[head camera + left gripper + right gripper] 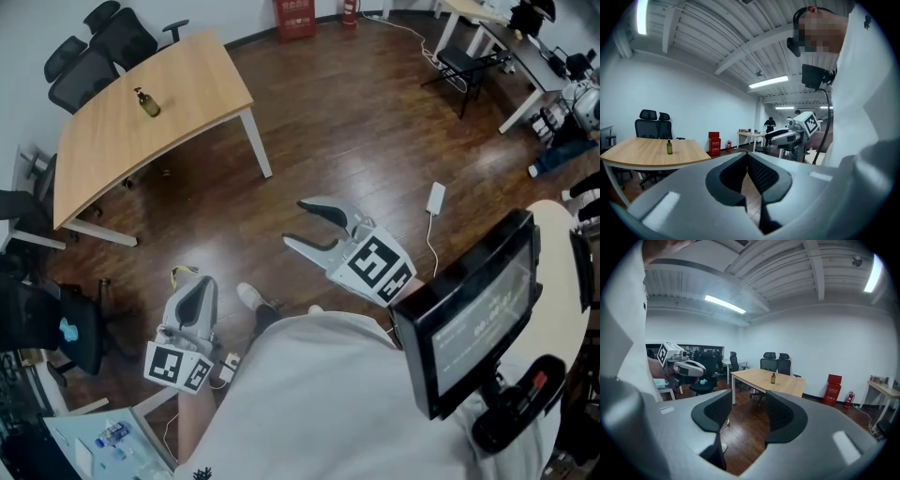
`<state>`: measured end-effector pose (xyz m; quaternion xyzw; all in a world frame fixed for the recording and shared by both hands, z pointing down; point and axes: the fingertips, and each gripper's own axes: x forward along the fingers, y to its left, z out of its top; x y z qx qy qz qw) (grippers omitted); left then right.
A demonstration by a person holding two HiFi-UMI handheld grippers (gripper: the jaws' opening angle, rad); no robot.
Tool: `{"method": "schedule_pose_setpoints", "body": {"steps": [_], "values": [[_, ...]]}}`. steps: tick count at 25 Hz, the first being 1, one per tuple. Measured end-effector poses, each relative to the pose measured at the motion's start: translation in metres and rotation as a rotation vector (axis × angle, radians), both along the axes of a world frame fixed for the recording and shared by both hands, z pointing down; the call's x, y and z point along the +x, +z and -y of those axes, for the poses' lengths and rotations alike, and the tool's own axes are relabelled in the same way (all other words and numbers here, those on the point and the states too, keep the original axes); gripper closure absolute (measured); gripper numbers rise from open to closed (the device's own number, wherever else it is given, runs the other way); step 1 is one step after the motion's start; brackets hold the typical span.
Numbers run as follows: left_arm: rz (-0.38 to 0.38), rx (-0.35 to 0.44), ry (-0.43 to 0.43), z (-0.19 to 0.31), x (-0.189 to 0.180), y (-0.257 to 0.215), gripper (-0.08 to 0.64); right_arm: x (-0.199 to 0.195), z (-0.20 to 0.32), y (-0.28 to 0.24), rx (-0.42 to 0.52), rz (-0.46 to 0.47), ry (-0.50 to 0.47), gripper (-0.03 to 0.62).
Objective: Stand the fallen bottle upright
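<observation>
A small dark bottle (148, 103) with a pump top stands upright on the light wooden table (192, 80) at the far left of the room. It also shows upright in the left gripper view (669, 146) and the right gripper view (773, 378). Both grippers hang over the dark wood floor, well away from the table. My left gripper (185, 275) is shut with nothing in it, its pads meeting at the tips (747, 155). My right gripper (294, 223) stands open and empty, and the table shows between its jaws (749, 401).
Black office chairs (94, 42) stand behind the table. A red cabinet (294, 17) is at the far wall. A white adapter with its cable (436, 197) lies on the floor. A monitor on a stand (469, 314) is close at my right. More desks (487, 23) fill the far right corner.
</observation>
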<state>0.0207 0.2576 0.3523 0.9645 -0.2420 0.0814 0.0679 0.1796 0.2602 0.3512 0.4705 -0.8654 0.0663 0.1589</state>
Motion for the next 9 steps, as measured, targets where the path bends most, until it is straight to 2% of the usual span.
{"method": "schedule_pose_setpoints", "body": {"steps": [9], "values": [[0.0, -0.022, 0.001, 0.0044, -0.0041, 0.0002, 0.56, -0.002, 0.0055, -0.0032, -0.006, -0.002, 0.007, 0.373]]}}
